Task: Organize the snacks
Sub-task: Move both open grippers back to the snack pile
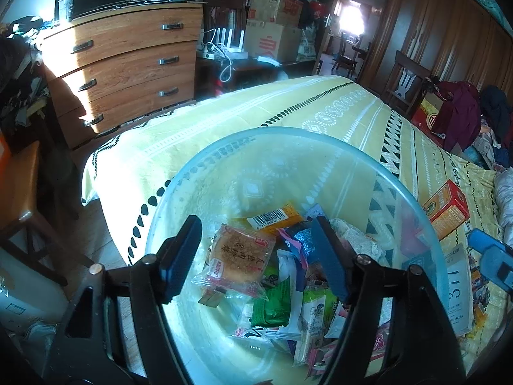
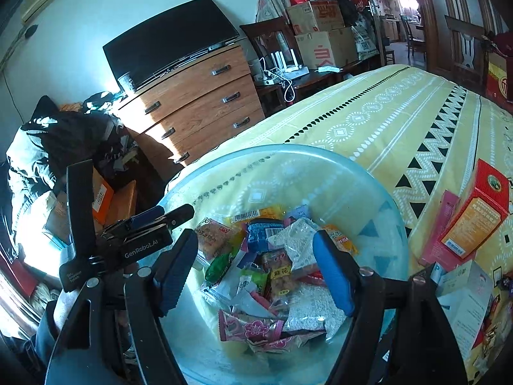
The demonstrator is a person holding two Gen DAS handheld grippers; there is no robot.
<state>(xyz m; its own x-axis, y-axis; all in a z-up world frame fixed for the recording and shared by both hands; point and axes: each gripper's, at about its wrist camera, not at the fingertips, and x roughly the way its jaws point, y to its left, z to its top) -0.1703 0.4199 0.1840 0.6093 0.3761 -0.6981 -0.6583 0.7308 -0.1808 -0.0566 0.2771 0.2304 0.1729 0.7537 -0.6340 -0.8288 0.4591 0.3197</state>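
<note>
While both grippers tilted down over the bowl (image 1: 323, 141), the left gripper (image 1: 256, 256) and right gripper (image 2: 256, 269) each had jaws spread wide, nothing pinched. Snacks (image 2: 256, 276) sat piled inside the clear bowl, too jumbled to count, a brown cake packet (image 1: 237, 260) on top. Bowl rested on a yellow patterned bed (image 2: 368, 122). One red-orange box (image 2: 477, 215) stood just beside it. Further back, one wooden dresser (image 1: 128, 64) with a TV (image 2: 173, 48), plus stacked cardboard boxes (image 1: 272, 25).
</note>
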